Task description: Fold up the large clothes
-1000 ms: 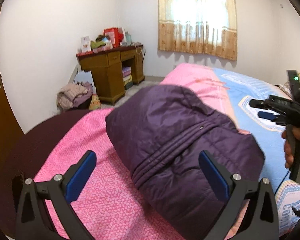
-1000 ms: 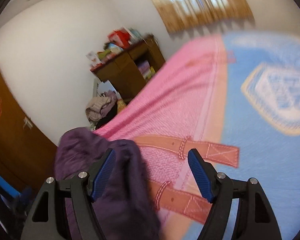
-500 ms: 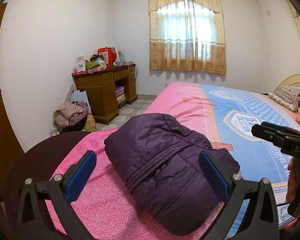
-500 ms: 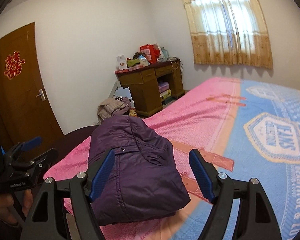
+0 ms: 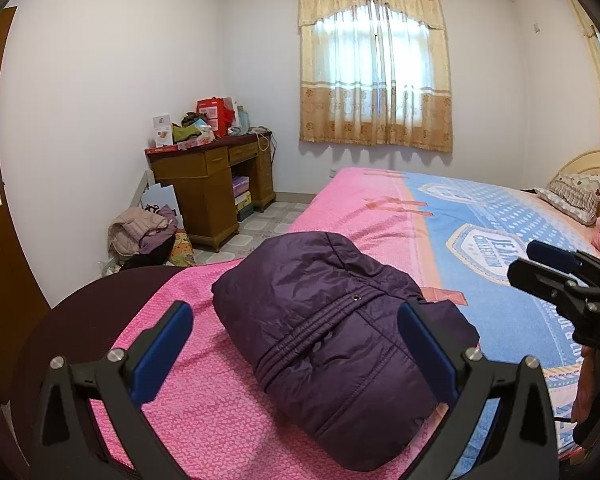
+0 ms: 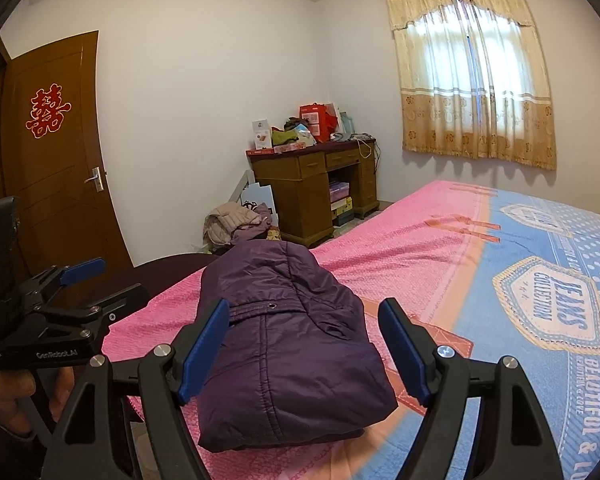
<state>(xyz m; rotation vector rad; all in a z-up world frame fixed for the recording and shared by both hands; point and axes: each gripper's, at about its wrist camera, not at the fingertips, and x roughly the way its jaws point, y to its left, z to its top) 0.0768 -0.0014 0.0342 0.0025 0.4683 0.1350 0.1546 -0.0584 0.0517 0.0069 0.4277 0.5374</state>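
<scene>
Purple jacket [image 5: 332, 320] lay folded on the bed's pink end [image 5: 220, 412].
Left claw [image 5: 296, 354] and right claw [image 6: 304, 350] both stood apart and empty, clear of it.

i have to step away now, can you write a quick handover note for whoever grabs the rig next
Left gripper: open, empty, clear of the coat.
Right gripper: open, empty, also clear.
Purple quilted puffer coat: folded into a compact bundle on the pink end of the pink and blue bedspread, near the bed's foot.
Done: this coat looks fully folded.
Left: perhaps the heap of clothes on the floor by the wooden desk.
</scene>
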